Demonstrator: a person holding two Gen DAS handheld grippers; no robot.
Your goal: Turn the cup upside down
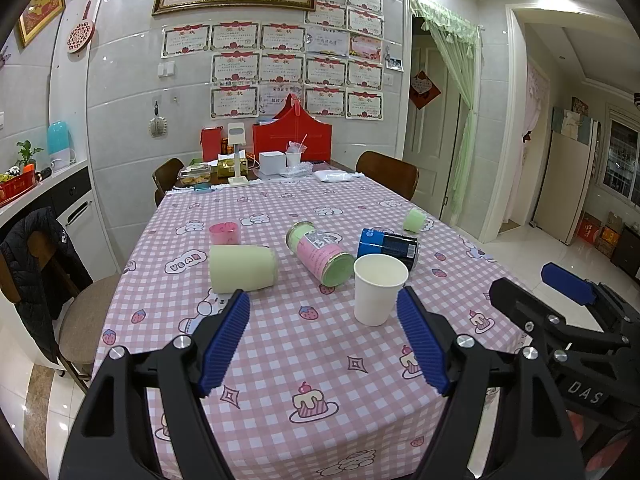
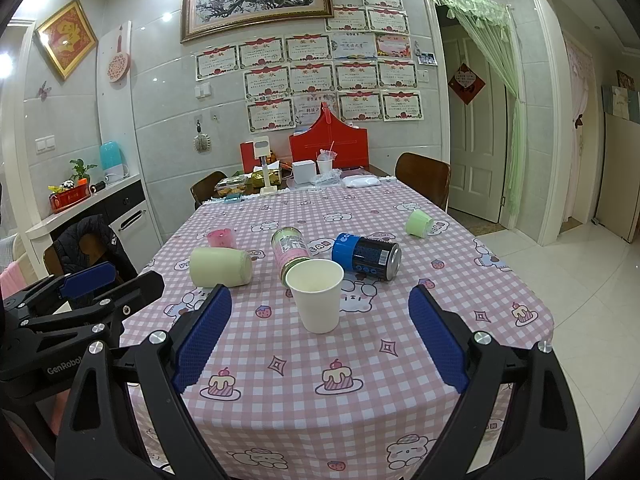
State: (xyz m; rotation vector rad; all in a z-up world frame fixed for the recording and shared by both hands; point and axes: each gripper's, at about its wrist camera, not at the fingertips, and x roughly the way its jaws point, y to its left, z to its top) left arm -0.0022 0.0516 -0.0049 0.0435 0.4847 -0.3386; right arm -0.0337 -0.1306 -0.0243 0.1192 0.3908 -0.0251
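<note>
A white paper cup stands upright, mouth up, on the pink checked tablecloth; it also shows in the right wrist view. My left gripper is open and empty, short of the cup, with its right finger close to the cup's right side. My right gripper is open and empty, short of the cup, which sits centred between its two blue pads. The right gripper also shows at the right edge of the left wrist view, beside the table.
A pale green cup lies on its side at left. A pink-and-green can and a blue-black can lie behind the white cup. A pink cup and a small green cup sit further back. Chairs flank the table.
</note>
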